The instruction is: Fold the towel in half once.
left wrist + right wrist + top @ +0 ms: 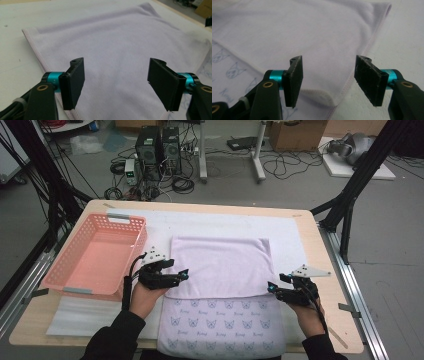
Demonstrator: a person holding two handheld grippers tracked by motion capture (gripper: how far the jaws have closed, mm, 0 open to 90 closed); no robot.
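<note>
The towel (220,265), centre frame, is judged soft and limp; it is probably best pinched at its lower corners by both gaping, empty grippers (181,276) (272,287).

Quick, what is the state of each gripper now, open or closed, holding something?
Left gripper: open, holding nothing, over the left corner of the lilac towel.
Right gripper: open, holding nothing, over the towel's right corner.

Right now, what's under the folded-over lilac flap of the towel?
The plain lilac flap lies on the towel's printed layer, whose cat-face pattern shows in front of the fold. Beneath that is the white mat. What the flap covers is hidden.
</note>
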